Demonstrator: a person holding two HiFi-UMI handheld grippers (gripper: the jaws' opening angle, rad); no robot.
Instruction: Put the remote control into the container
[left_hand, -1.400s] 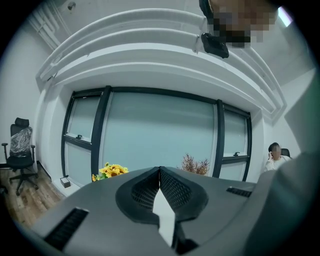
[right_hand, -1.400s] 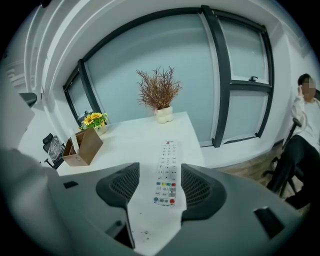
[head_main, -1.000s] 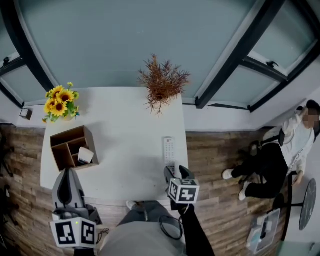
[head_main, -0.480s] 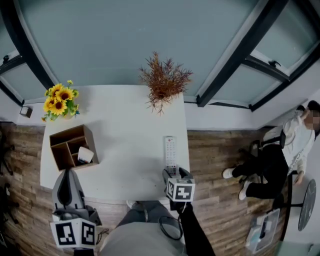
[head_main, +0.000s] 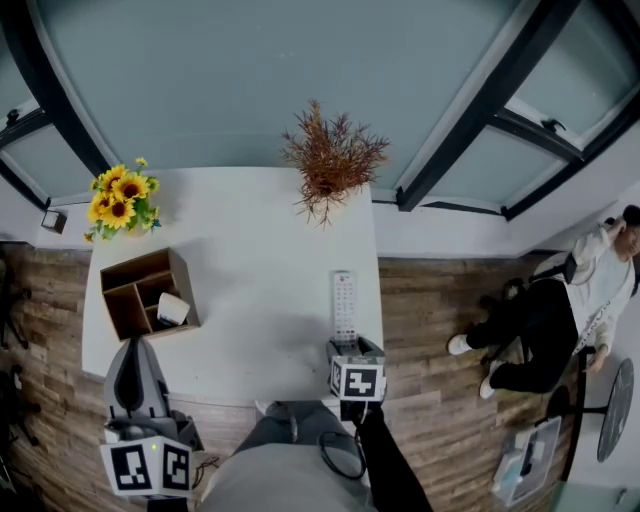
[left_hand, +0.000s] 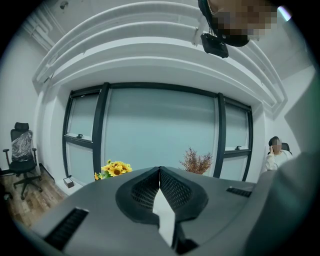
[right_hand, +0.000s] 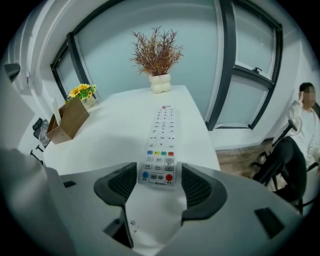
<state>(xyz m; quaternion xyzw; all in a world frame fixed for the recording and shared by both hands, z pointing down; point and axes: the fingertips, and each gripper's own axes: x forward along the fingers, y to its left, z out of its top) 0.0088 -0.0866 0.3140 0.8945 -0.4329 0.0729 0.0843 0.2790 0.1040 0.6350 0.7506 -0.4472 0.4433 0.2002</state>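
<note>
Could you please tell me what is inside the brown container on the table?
A white object sits in one compartment of the brown container; what it is cannot be told. The other compartments are shadowed, their floors partly hidden by the walls.

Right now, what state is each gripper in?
Left gripper: shut, empty.
Right gripper: open, jaws just widened, remote control near end between them, not gripped.

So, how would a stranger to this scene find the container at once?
Look at the white table. Near its left edge, close to the sunflowers, sits the container: the only brown box there, open-topped and divided into compartments.
</note>
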